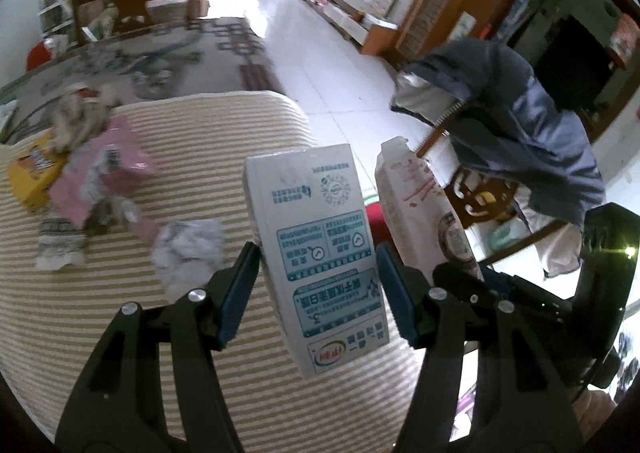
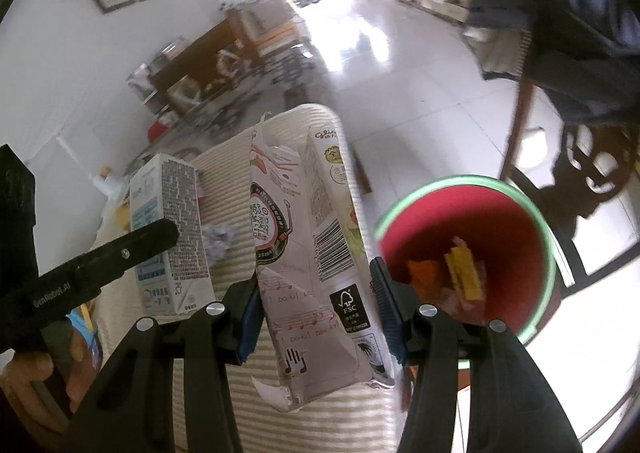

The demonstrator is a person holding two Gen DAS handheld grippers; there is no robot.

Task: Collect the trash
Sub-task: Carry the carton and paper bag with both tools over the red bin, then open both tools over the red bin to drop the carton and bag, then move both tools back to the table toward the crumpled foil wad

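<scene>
My left gripper (image 1: 318,273) is shut on a white milk carton with teal print (image 1: 320,249), held above the striped table mat (image 1: 120,313); the carton also shows in the right wrist view (image 2: 170,237). My right gripper (image 2: 314,293) is shut on a torn pink Pocky box (image 2: 312,253), which shows beside the carton in the left wrist view (image 1: 420,213). A red bin with a green rim (image 2: 532,213) stands on the floor just right of the right gripper, with orange and yellow scraps inside.
Crumpled paper (image 1: 188,249), a pink wrapper (image 1: 108,177), a yellow box (image 1: 34,173) and a patterned packet (image 1: 60,247) lie on the mat. A wooden chair draped with a blue jacket (image 1: 520,133) stands right of the table on white tiles.
</scene>
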